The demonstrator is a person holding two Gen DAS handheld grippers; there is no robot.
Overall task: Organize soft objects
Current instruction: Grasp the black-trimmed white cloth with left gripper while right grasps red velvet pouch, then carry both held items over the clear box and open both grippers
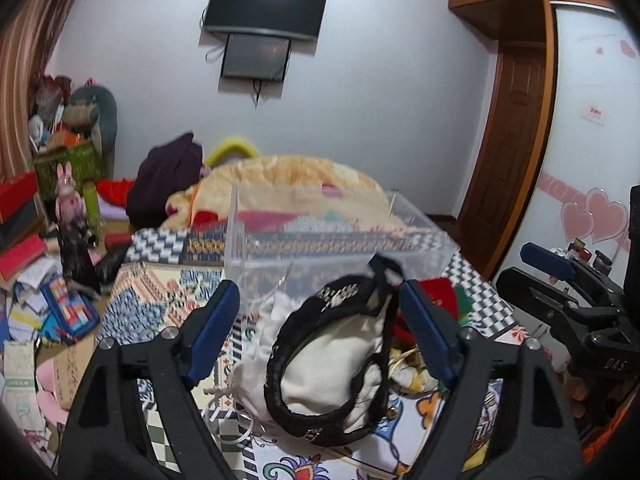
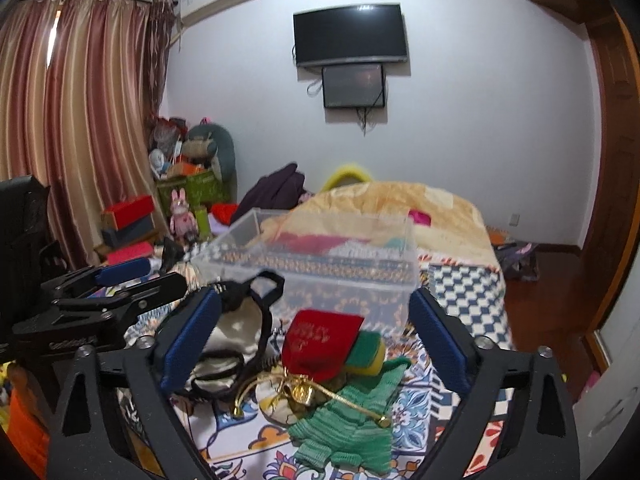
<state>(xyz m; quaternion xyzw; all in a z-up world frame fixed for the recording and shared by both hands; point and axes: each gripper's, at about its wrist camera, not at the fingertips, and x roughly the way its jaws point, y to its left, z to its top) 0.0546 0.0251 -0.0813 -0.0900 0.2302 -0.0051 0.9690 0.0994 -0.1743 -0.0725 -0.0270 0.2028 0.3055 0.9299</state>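
On the patterned bedspread, left gripper and right gripper, fingers spread, flanked soft items before 1 clear bin.

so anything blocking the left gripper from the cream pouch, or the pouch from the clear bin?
Nothing visible. Left gripper is open with the cream pouch directly ahead between its fingers; the clear bin sits open-topped just beyond.

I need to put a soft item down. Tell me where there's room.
The clear bin looks empty. Bare patterned cover shows right of the green knit, by the checkered edge. The pile from the black-trimmed pouch to the red pouch is crowded.
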